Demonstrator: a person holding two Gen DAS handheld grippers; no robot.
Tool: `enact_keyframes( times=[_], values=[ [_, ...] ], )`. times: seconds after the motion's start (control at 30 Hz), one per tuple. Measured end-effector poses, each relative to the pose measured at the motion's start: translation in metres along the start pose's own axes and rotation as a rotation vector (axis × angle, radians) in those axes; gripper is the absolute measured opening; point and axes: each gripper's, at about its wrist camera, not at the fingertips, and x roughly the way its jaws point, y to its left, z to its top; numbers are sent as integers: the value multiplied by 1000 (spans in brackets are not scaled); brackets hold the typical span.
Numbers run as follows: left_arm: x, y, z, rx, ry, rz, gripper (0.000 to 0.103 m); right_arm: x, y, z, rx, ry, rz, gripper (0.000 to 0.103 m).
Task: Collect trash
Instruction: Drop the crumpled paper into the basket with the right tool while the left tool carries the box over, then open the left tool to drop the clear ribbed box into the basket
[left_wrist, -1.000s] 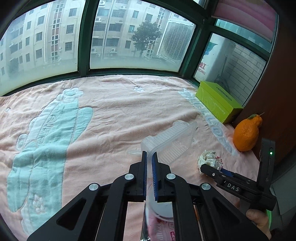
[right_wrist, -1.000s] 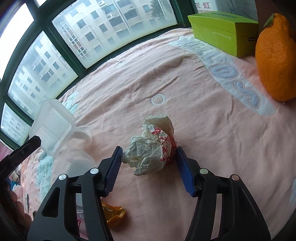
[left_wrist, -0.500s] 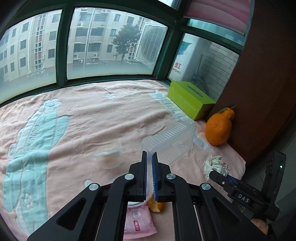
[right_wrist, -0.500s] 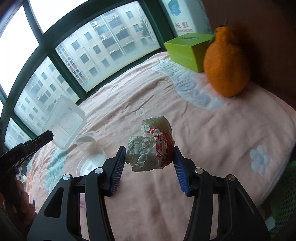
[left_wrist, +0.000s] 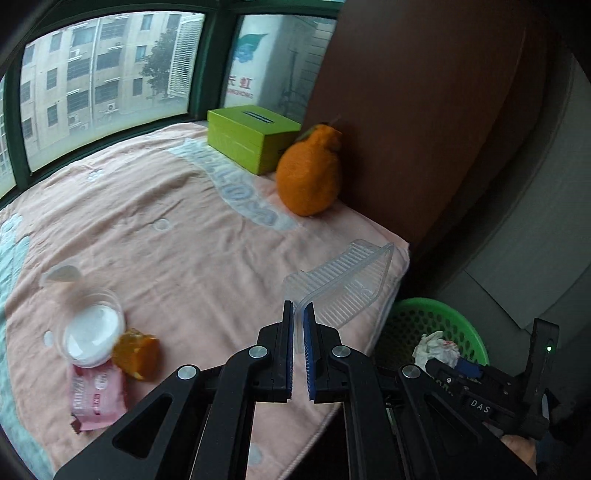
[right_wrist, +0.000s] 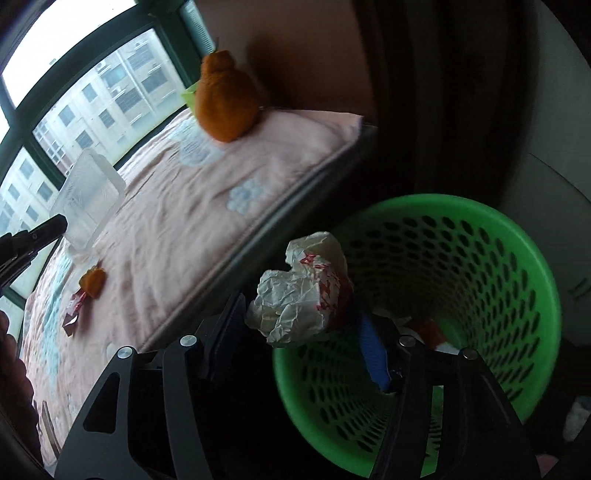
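My left gripper (left_wrist: 298, 325) is shut on the rim of a clear ribbed plastic container (left_wrist: 343, 284), held above the right edge of the pink blanket (left_wrist: 192, 240). In the right wrist view the container (right_wrist: 88, 195) hangs at the far left. A crumpled white-and-red paper wrapper (right_wrist: 295, 295) sits between the jaws of my right gripper (right_wrist: 298, 314), which are opening, over the near rim of a green mesh basket (right_wrist: 517, 236). From the left wrist view the wrapper (left_wrist: 436, 349) and basket (left_wrist: 461, 321) lie low on the right.
On the blanket lie an orange peel piece (left_wrist: 135, 352), a pink snack wrapper (left_wrist: 96, 398) and a clear cup with a lid (left_wrist: 90, 328). A big orange fruit (left_wrist: 308, 173) and a green box (left_wrist: 251, 138) stand by the brown panel (left_wrist: 406, 110). Scraps (right_wrist: 424, 328) lie inside the basket.
Both grippers swung right, off the blanket toward the floor basket. The right jaws have widened around the wrapper, now above the basket. The left still clamps the container.
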Motion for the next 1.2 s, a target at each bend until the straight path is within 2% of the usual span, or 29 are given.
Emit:
enact_keyframes(
  times=[0.07,0.37,0.57,0.8,0.87,0.9,0.93,1.1,1.2],
  values=[
    [11,-21,-4,25,32,-31,6,-11,-19,-2,33,-19,-15,70],
    [56,-107,-29,184,161,-99,5,-65,-70,-11,134,-131,-68,72],
    [88,-142,-44,236,258,-126,6,-90,-86,-18,171,-179,-84,74],
    [115,-172,-55,265,336,-162,7,-101,-97,-23,212,-202,-96,75],
    [120,-179,-57,276,345,-178,17,-101,-99,-24,224,-203,-93,75],
    [121,-181,-58,276,348,-176,38,-101,-99,-25,226,-202,-92,75],
    [120,-181,-59,268,341,-178,51,-102,-98,-25,225,-201,-93,75],
    [112,-171,-60,249,339,-197,51,-102,-91,-24,210,-202,-82,75],
    [98,-154,-55,221,316,-173,51,-99,-83,-19,189,-201,-60,75]
  ],
)
